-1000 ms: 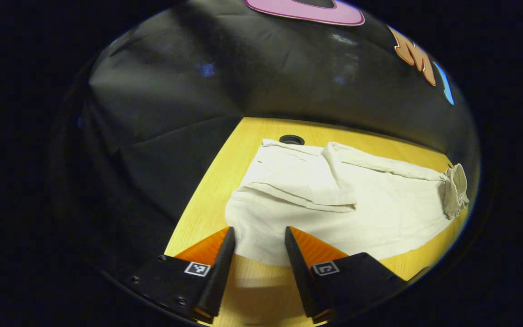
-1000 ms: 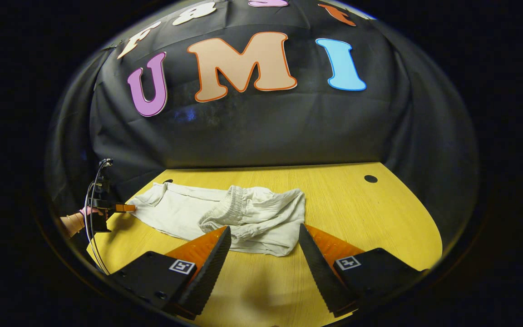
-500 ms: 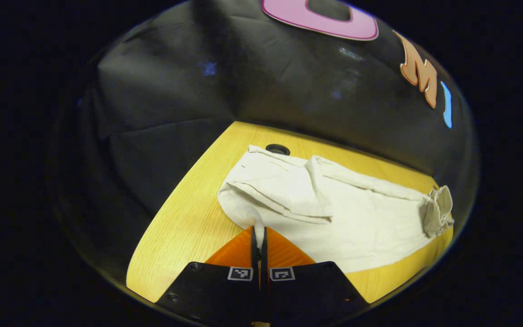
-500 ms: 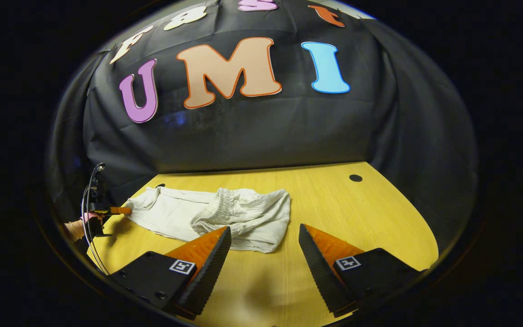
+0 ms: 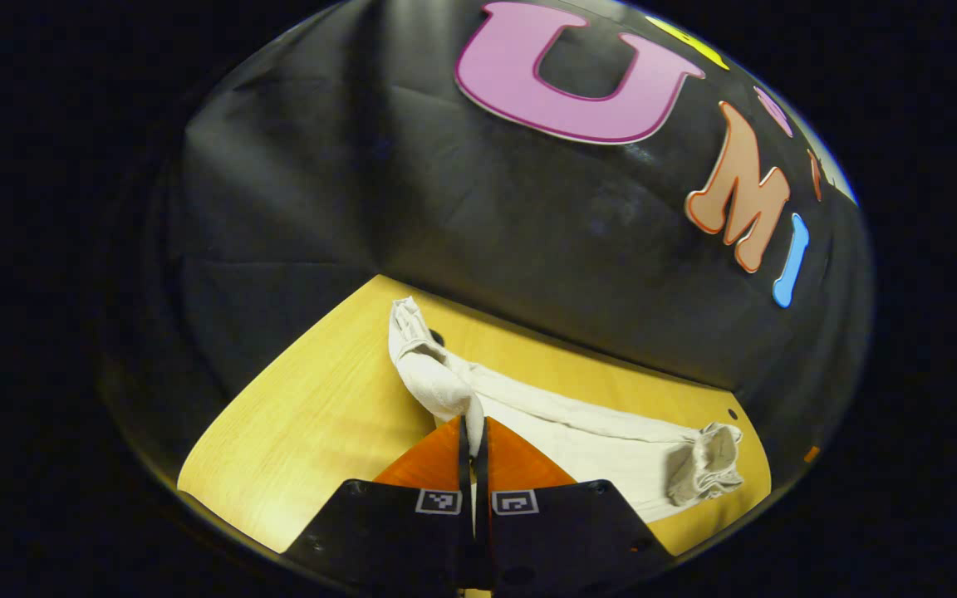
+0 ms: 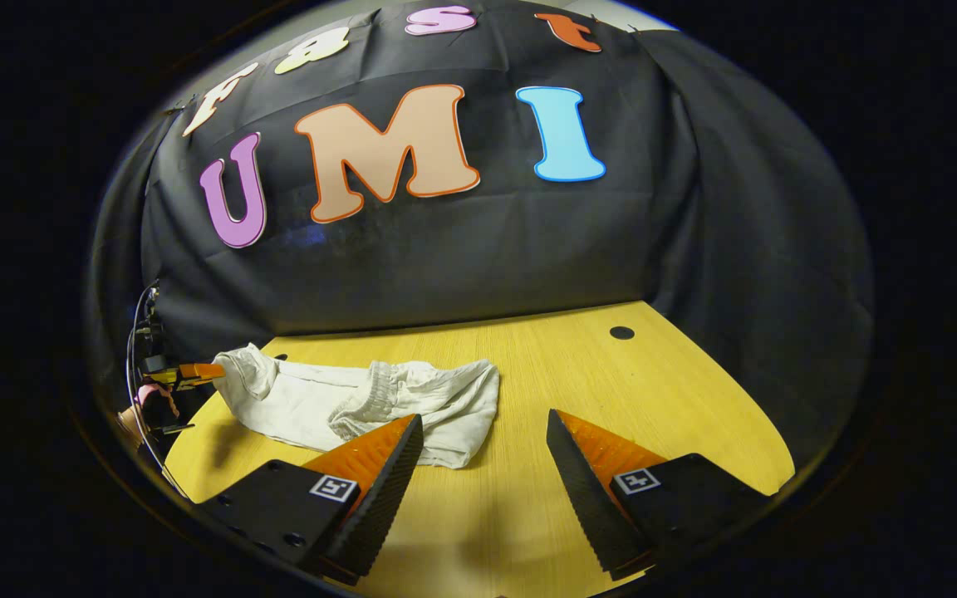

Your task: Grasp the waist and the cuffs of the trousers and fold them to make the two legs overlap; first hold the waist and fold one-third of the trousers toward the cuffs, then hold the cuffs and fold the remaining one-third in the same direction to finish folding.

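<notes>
Our left gripper is pinched tight on the cuff end of the white trousers, lifting it off the yellow table. Our right gripper hangs wide apart, holding nothing, with the trousers' bunched waist just past its left finger. From the right gripper view we also see a hand holding the left gripper.

trousers: white, crumpled | on wooden table | cuff end lifted | waist bunched
</notes>
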Available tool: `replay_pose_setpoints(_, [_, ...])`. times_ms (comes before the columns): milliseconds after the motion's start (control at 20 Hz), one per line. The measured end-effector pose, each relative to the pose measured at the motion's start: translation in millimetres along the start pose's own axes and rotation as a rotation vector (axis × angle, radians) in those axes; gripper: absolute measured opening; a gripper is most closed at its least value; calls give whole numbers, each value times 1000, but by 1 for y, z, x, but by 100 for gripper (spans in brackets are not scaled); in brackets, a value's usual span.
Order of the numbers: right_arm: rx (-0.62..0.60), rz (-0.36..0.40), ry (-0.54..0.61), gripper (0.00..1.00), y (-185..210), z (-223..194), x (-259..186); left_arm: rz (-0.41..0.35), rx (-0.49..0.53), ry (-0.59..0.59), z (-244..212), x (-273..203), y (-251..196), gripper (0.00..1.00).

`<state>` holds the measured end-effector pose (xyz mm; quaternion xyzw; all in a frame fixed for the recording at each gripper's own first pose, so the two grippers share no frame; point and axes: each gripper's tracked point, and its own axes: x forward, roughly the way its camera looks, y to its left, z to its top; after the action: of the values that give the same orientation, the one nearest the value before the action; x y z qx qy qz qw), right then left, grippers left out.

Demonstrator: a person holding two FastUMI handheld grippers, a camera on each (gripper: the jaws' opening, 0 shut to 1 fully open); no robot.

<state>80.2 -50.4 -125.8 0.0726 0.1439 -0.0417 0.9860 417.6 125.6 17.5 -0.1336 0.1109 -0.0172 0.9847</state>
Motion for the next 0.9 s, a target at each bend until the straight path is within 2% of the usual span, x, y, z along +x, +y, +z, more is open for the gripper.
replay_pose_setpoints(250, [5,14,-17,96,-25,14,-7,-86,13,-27,11,-7,-97,0])
replay_pose_setpoints(500, [1,22,-24,96,-57,18,-19,-160,99,-39,15,-15,-193,0])
replay_pose_setpoints(900, [6,64,-1,96,-88,15,-24,-315,223,6,-33,-24,-349,0])
